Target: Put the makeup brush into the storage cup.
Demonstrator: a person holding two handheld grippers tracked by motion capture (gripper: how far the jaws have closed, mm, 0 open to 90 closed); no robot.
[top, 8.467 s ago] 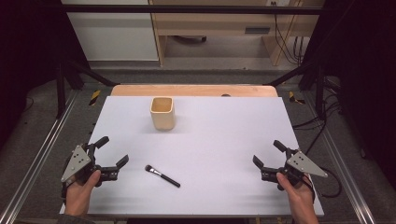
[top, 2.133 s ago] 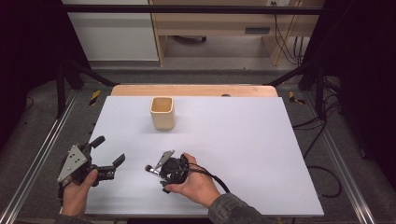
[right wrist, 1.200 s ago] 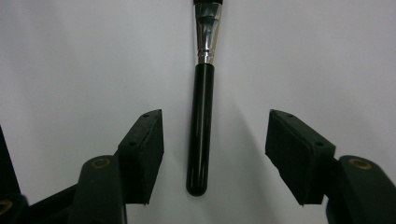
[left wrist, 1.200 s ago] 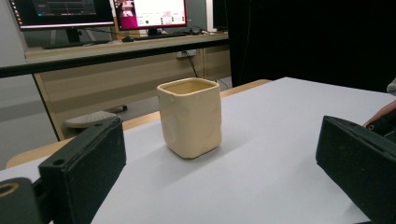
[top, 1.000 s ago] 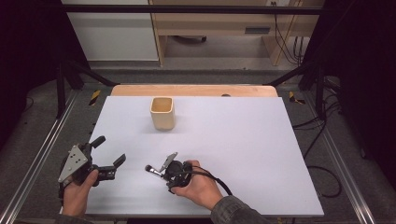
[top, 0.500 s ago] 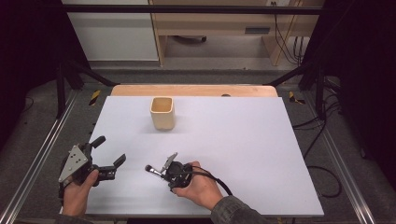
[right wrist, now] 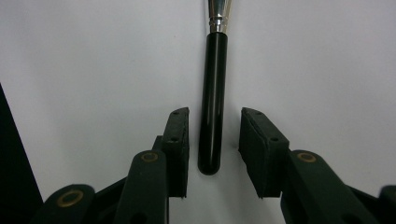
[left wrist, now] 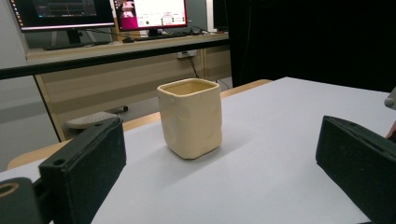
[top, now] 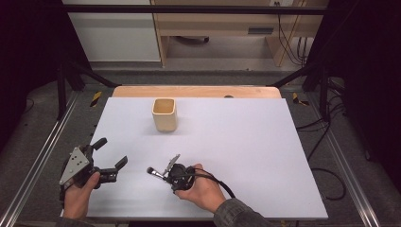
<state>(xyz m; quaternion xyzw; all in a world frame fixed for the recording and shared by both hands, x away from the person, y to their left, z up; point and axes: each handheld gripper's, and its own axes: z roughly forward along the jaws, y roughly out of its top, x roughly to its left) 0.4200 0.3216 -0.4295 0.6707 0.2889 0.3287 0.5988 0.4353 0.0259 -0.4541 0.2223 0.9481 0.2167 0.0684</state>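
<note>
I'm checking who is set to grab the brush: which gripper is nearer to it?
Right. The right gripper has its open fingers either side of the brush handle; the left gripper rests apart at the table's left edge.

No text or label can be read

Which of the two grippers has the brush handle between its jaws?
The right gripper: its jaws straddle the brush handle. The left gripper is open around nothing.
</note>
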